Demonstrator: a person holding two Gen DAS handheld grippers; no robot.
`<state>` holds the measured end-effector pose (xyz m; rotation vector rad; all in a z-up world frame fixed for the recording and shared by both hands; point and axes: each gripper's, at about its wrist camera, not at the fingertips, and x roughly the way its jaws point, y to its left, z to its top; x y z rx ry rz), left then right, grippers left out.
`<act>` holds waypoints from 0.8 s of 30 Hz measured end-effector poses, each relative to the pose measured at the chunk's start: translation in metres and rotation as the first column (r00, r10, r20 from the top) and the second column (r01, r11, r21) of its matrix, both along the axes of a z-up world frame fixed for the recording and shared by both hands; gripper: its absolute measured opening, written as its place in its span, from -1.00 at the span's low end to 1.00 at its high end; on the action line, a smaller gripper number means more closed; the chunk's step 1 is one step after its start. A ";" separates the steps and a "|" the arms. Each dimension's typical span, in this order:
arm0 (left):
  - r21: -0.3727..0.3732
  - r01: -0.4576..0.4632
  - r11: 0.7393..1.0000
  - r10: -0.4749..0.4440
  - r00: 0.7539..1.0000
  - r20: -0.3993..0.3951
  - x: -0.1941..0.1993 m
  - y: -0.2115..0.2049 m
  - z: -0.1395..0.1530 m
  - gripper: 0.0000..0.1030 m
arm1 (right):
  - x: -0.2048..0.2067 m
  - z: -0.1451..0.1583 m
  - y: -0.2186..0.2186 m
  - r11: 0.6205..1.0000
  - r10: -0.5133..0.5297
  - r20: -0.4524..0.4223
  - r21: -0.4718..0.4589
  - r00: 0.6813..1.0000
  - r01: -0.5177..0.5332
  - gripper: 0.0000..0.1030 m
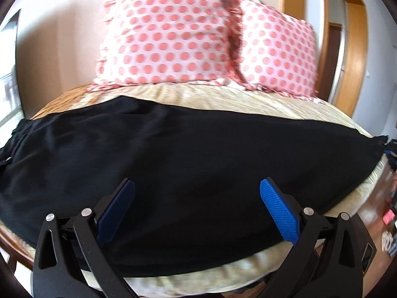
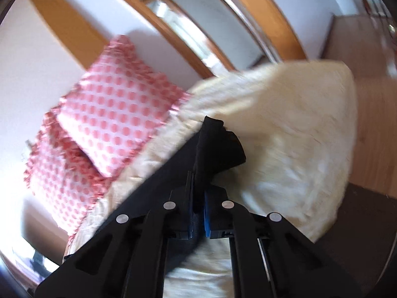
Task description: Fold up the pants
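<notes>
While the black pants (image 1: 173,154) lie spread across the bed (image 1: 248,104) below two dotted pillows (image 1: 168,37), the left claw (image 1: 197,208) gapes empty and the right claw (image 2: 198,198) pinches their edge.

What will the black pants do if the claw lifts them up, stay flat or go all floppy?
Probably floppy: the black pants lie draped on the bed with soft wrinkles. Where the right claw pinches them, the cloth bunches, so the rest would likely sag and hang. They look thin, so probably light.
</notes>
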<state>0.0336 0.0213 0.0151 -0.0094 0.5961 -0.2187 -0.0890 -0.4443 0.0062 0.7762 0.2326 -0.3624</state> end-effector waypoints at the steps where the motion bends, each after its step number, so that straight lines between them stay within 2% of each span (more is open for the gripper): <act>1: -0.004 -0.023 1.000 0.023 1.000 -0.002 0.002 0.007 0.000 0.96 | 0.005 0.008 0.005 1.000 0.018 0.009 -0.018 1.000 -0.018 -0.87; 3: -0.017 -0.049 0.999 0.049 0.999 -0.008 0.004 0.017 -0.001 0.97 | 0.020 0.025 0.020 0.995 0.082 0.032 -0.055 0.996 -0.080 -0.87; 6: -0.040 -0.086 0.995 0.085 0.996 -0.018 0.006 0.029 0.000 0.96 | 0.049 0.054 0.058 0.971 0.213 0.075 -0.124 0.974 -0.203 -0.87; 10: -0.050 -0.123 0.991 0.123 0.992 0.000 0.001 0.040 0.005 0.97 | 0.095 0.083 0.137 0.883 0.448 0.111 -0.213 0.887 -0.419 -0.87; 14: -0.037 -0.159 0.987 0.159 0.987 0.021 -0.003 0.049 0.011 0.97 | 0.135 0.077 0.236 0.704 0.702 0.085 -0.234 0.707 -0.671 -0.87; 15: -0.036 -0.172 0.984 0.173 0.985 0.022 -0.005 0.053 0.011 0.97 | 0.147 0.064 0.271 0.625 0.772 0.031 -0.220 0.635 -0.749 -0.87; 16: -0.037 -0.179 0.983 0.180 0.983 0.022 -0.005 0.055 0.012 0.96 | 0.152 0.052 0.295 0.573 0.806 -0.030 -0.211 0.591 -0.792 -0.88; 18: -0.039 -0.201 0.979 0.202 0.979 0.018 -0.006 0.062 0.012 0.97 | 0.163 0.015 0.343 0.478 0.836 -0.205 -0.186 0.510 -0.858 -0.88; 20: -0.040 -0.224 0.974 0.224 0.974 0.015 -0.008 0.070 0.011 0.96 | 0.167 -0.010 0.361 0.455 0.837 -0.273 -0.136 0.475 -0.880 -0.88; 22: -0.033 -0.248 0.968 0.249 0.968 0.017 -0.010 0.079 0.010 0.96 | 0.167 -0.014 0.362 0.471 0.834 -0.260 -0.123 0.487 -0.873 -0.88; 24: -0.030 -0.264 0.964 0.265 0.964 0.015 -0.010 0.085 0.010 0.96 | 0.169 -0.004 0.357 0.491 0.830 -0.228 -0.134 0.509 -0.861 -0.88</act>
